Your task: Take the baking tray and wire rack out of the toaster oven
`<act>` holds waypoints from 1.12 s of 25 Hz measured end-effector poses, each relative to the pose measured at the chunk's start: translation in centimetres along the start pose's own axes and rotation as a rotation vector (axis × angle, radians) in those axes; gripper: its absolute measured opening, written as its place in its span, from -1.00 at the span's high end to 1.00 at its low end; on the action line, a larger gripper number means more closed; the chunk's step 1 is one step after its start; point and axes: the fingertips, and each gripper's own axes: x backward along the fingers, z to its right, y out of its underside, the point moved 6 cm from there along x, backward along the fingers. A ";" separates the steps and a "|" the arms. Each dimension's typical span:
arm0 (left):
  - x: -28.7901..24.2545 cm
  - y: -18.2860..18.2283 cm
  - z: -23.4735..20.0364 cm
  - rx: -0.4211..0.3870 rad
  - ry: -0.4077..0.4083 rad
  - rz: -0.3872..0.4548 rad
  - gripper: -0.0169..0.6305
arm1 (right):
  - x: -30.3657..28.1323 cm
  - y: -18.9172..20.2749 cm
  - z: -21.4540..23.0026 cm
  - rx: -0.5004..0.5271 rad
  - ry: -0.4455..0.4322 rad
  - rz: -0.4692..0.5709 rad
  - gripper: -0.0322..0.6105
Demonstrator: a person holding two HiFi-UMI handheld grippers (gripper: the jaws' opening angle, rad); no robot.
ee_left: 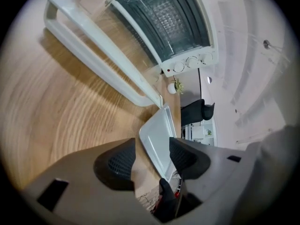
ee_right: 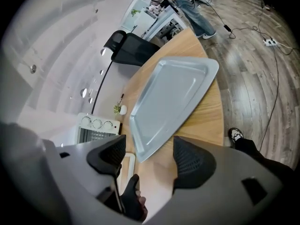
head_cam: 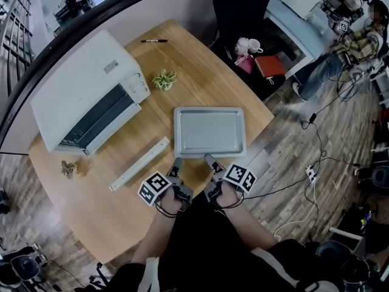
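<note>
Both claws are open and hold nothing. The left claw and the right claw sit just by the near rim of the baking tray. It lies flat on the table, hollow side up, its long way running left to right. A bump could shove it toward the table's right edge. The wire rack looks to be inside the toaster oven, and a reach for it might knock the white bar

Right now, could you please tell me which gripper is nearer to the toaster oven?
Left. The left gripper is by the baking tray's near edge, on the side towards the toaster oven; the right gripper is beside it, farther from the oven.
</note>
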 end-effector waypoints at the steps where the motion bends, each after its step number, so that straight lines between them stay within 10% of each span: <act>1: 0.6 -0.5 0.0 -0.016 0.007 0.004 0.23 | -0.3 0.5 -0.7 0.007 -0.015 -0.006 -0.10; 28: 14.7 -17.4 -1.5 0.142 0.338 0.554 0.43 | -10.9 13.3 -21.6 0.281 -0.422 -0.256 0.05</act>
